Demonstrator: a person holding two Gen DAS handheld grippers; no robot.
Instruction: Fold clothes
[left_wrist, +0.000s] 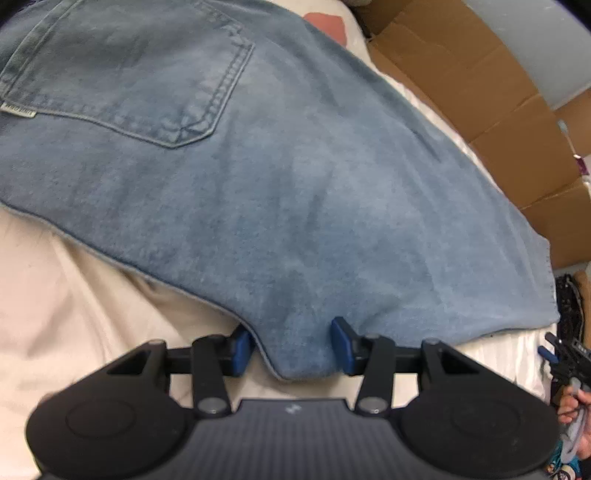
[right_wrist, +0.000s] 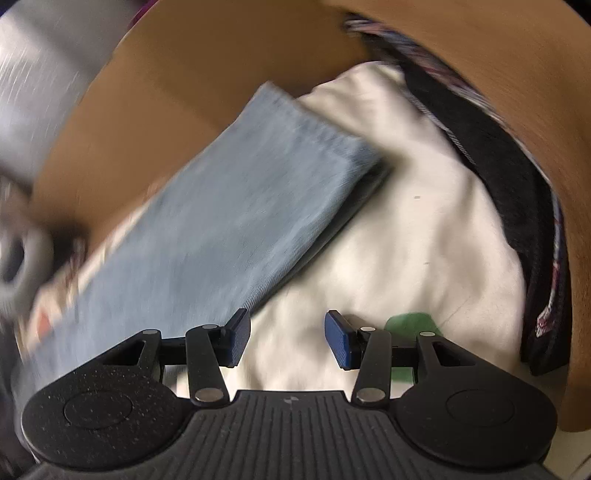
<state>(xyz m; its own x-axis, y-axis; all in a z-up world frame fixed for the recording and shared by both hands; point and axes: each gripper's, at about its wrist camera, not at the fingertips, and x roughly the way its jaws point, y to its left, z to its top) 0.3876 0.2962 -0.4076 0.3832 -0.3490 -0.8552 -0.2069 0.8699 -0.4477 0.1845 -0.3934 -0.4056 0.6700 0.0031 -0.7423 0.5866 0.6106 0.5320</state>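
Faded blue denim fills your left wrist view: one pair of jeans (left_wrist: 280, 177) lies flat on a cream sheet (left_wrist: 74, 295), one back pocket (left_wrist: 129, 70) in the upper left, its small tab too blurred to read. Your left gripper (left_wrist: 291, 345) has its fingers parted around the lower fold without pressing it. Your right gripper (right_wrist: 290, 339) is parted and empty over white cloth (right_wrist: 406, 229), beside one blurred leg end.
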